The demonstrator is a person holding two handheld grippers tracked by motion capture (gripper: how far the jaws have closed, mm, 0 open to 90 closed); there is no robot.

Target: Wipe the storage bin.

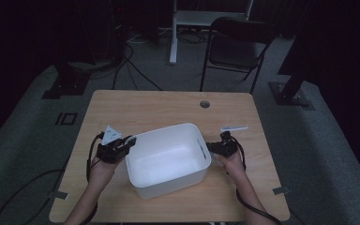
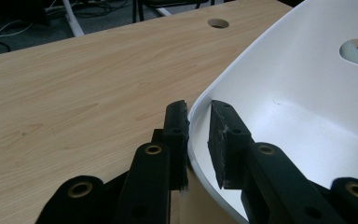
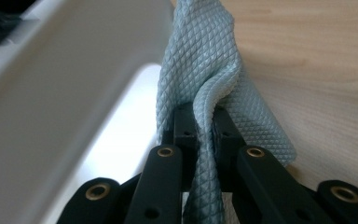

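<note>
A pale wooden counter [image 1: 136, 105] carries everything, with a round cable hole [image 1: 205, 104] near its far edge and a folding chair [image 1: 236, 47] standing on the floor beyond it. In the middle of the counter sits a white plastic tub [image 1: 168, 180] — open-topped, round-cornered, with a slot handle cut in its right wall.

The left gripper [image 1: 127, 142] is at the tub's left rim. In the left gripper view its jaws straddle that rim [image 2: 196, 116], one pad outside and one inside the wall; the outer pad lies against the plastic, while a narrow gap shows at the inner one, so I cannot tell whether the rim is truly clamped.

The right gripper [image 1: 213, 147] sits just beside the tub's right wall, near the handle slot. In the right gripper view its jaws are closed tight on a pale blue-grey cloth [image 3: 205, 79] with a diamond-patterned weave — the cloth bunches between the pads and rises past them, close beside the tub's outer wall and above the counter.
</note>
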